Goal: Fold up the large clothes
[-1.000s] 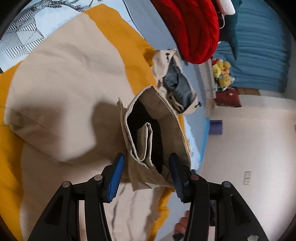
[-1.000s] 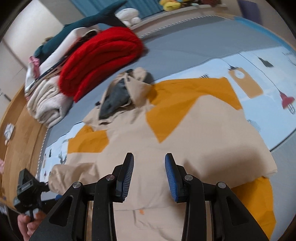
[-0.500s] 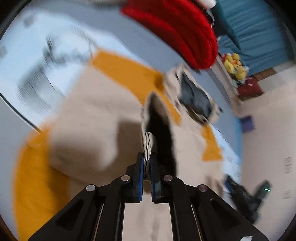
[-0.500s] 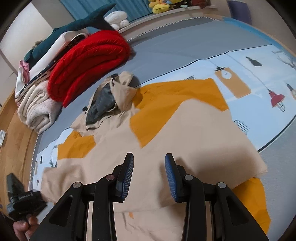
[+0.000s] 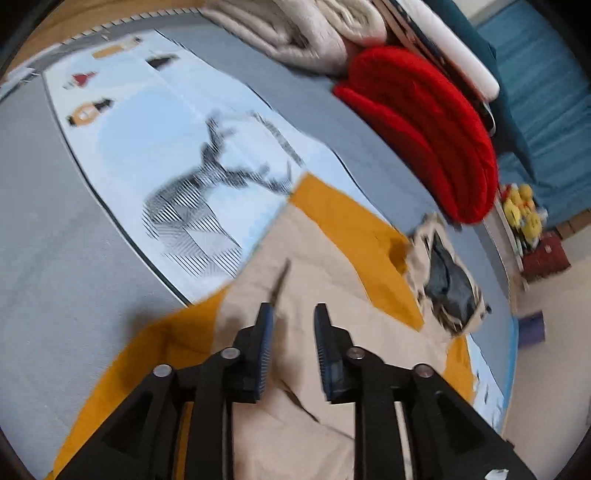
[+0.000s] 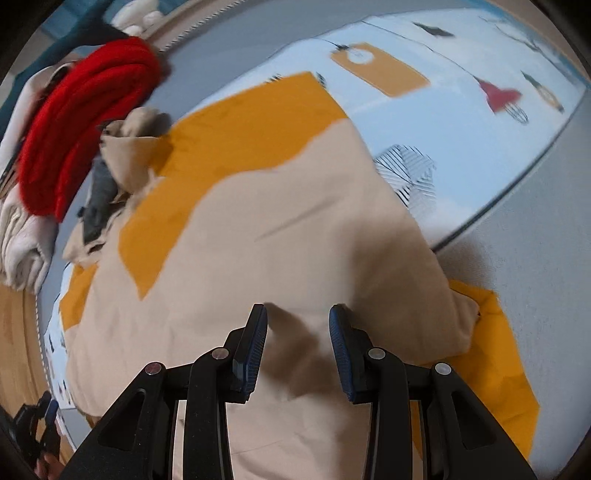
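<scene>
A large beige and orange garment (image 5: 321, 280) lies spread on the patterned bed sheet; it also fills the right wrist view (image 6: 295, 236). Its hood with dark grey lining (image 5: 447, 284) is bunched at the far end, also seen in the right wrist view (image 6: 110, 173). My left gripper (image 5: 293, 325) is open and empty just above the beige cloth. My right gripper (image 6: 299, 332) is open and empty, low over the beige cloth near its folded edge.
A rolled red blanket (image 5: 424, 129) and cream and white folded bedding (image 5: 295, 26) are stacked beyond the hood. The light blue printed sheet (image 5: 166, 147) and grey mattress (image 5: 48, 258) surround the garment. Yellow plush toys (image 5: 521, 210) sit by the wall.
My left gripper closed on the raised beige sleeve, carried it over, and has now opened; the sleeve lies flat. My right gripper has dropped closer to the cloth.
</scene>
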The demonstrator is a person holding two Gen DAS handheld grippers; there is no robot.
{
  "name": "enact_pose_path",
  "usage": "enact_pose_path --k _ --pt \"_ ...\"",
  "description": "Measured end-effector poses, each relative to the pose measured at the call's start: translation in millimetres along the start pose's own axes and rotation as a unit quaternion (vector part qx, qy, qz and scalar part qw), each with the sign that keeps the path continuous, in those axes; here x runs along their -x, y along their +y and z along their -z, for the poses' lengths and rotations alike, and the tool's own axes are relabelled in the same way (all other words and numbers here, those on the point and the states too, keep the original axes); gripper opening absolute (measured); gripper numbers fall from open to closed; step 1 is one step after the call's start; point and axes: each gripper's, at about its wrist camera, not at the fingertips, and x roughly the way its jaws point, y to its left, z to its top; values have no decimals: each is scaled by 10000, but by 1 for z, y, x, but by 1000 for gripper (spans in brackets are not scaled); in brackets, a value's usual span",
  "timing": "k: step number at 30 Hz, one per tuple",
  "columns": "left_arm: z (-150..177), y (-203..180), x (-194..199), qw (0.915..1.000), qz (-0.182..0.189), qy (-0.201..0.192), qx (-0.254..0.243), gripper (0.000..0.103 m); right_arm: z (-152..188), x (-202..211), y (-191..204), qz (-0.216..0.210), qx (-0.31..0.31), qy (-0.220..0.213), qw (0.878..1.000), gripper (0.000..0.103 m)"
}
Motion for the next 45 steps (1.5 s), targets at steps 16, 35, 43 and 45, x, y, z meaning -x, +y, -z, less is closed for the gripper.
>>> enact_pose_path --k 16,35,43,45 --pt "19 28 -41 9932 -145 1034 508 6 1 12 26 -38 492 -261 9984 37" --pt "32 -31 -32 9860 -725 627 -1368 5 -1 15 29 -3 649 -391 9971 37" --pt "46 -18 -55 9761 -1376 1024 -1335 5 11 -10 38 125 1015 192 9946 37" --pt "47 -32 -47 9730 -1412 774 -1655 5 10 0 44 193 1170 -6 9929 37"
